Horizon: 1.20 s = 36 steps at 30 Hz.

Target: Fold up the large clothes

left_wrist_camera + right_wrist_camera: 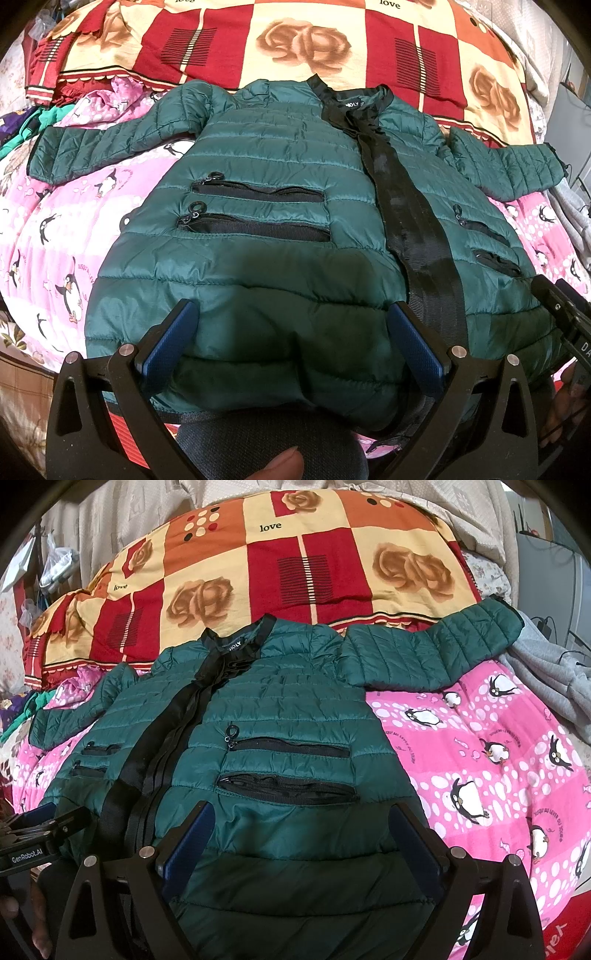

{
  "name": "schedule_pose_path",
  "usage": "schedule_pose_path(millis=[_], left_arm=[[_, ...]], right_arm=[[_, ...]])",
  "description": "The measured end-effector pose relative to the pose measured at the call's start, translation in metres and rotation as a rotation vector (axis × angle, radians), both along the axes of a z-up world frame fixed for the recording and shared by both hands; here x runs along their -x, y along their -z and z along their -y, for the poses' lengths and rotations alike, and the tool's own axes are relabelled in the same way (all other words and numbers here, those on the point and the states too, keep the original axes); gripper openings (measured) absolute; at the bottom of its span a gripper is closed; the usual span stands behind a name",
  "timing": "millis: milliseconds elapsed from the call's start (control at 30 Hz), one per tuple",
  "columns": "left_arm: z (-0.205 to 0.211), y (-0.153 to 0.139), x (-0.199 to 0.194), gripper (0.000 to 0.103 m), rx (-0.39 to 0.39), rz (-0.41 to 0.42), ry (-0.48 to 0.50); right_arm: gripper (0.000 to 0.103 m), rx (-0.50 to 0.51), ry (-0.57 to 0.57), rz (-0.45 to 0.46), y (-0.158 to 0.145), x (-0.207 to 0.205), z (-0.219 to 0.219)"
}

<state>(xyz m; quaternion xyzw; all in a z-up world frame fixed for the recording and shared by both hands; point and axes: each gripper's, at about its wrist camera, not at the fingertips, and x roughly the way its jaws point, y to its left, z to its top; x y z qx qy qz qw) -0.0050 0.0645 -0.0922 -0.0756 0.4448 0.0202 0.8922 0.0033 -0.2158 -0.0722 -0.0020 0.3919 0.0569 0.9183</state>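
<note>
A dark green quilted puffer jacket [266, 162] lies face up on the bed, sleeves spread, black zipper strip down the front; it also fills the right wrist view [288, 709]. My left gripper [291, 314] is open over the jacket's lower left panel near the hem, blue pads apart. My right gripper [301, 816] is open over the lower right panel below the two zip pockets [288, 768]. Neither holds fabric. The right gripper's body [561, 314] shows at the left view's edge; the left gripper's body [40, 834] shows in the right view.
A pink penguin quilt [480, 757] covers the bed under the jacket. A red, orange and cream rose blanket [295, 40] lies behind the collar. A grey garment [546, 675] sits at the far right. Other clothes [22, 122] pile at the far left.
</note>
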Motion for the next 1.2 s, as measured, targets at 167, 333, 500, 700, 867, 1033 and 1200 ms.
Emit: schedule_pose_path(millis=[167, 333, 500, 700, 867, 1033, 1200], left_arm=[[0.0, 0.0, 0.0, 0.103, 0.001, 0.0, 0.0], [0.0, 0.0, 0.0, 0.103, 0.001, 0.0, 0.0], [0.0, 0.0, 0.0, 0.103, 0.0, -0.001, 0.0], [0.0, 0.0, 0.0, 0.103, -0.003, -0.001, 0.0], [0.0, 0.003, -0.001, 0.103, -0.027, -0.013, -0.004], [-0.002, 0.003, -0.005, 0.103, -0.081, -0.04, -0.009], [-0.012, -0.009, -0.018, 0.103, -0.096, -0.025, -0.029]], right_arm=[[0.094, 0.0, 0.0, 0.0, 0.0, 0.0, 0.0], [0.094, 0.0, 0.0, 0.001, 0.0, 0.0, 0.001], [0.094, -0.001, 0.0, 0.001, 0.0, 0.0, 0.001], [0.094, -0.001, 0.0, 0.001, 0.0, 0.0, 0.001], [0.094, 0.005, 0.003, 0.007, 0.0, 0.0, 0.0], [0.094, 0.024, 0.008, 0.034, -0.001, 0.005, -0.004], [0.094, 0.035, 0.01, 0.031, -0.01, 0.0, -0.011]])
